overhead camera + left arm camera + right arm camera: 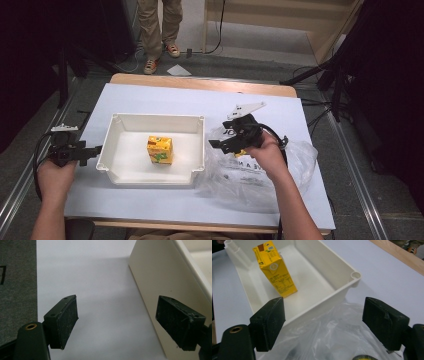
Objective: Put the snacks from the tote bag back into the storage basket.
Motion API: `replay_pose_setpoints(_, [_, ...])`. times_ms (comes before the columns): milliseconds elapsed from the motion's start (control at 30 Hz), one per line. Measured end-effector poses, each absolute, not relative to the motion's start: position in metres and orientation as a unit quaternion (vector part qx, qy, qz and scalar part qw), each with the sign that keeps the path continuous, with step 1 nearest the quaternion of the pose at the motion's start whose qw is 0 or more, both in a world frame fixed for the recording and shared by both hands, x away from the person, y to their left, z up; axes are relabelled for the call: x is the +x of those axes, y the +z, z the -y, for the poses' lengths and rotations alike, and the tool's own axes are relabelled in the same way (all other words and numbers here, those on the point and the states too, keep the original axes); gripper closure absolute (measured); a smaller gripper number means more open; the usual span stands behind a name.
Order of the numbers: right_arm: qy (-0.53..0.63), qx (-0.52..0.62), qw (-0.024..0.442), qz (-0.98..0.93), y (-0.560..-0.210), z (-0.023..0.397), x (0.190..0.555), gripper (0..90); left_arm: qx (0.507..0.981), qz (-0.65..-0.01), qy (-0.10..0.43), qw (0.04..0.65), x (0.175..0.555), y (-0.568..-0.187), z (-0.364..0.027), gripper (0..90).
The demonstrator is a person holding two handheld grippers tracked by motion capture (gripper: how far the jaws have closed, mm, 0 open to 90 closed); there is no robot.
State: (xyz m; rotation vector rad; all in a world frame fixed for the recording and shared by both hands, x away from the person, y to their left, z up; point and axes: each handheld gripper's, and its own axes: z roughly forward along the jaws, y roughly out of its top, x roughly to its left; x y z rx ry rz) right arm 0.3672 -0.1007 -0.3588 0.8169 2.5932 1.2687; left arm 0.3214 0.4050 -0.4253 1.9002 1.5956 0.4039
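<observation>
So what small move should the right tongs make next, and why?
Probably lower the right tongs into the clear plastic bag. Their jaws stand open and empty above the bag, and something yellow shows inside it. One yellow carton already stands in the white tray, so the bag's contents likely follow.

Looking like a lab or recording studio: black curtains (30, 55) hanging around, cables (220, 25) trailing over grey floor (240, 62), stands (320, 75) flanking a white-covered table (200, 100).

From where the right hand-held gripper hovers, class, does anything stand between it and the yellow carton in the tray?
Yes: the tray's near wall lies between the open right hand-held gripper and the carton; the clear bag lies beneath the jaws.
</observation>
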Motion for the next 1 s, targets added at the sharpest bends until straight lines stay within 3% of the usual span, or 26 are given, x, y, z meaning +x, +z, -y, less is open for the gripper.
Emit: replay_pose_setpoints(1000, [0.427, 0.351, 0.114, -0.825, -0.386, 0.191, 0.380, 19.2, 0.717, -0.611, 0.158, 0.297, 0.325, -0.428, -0.403, 18.1])
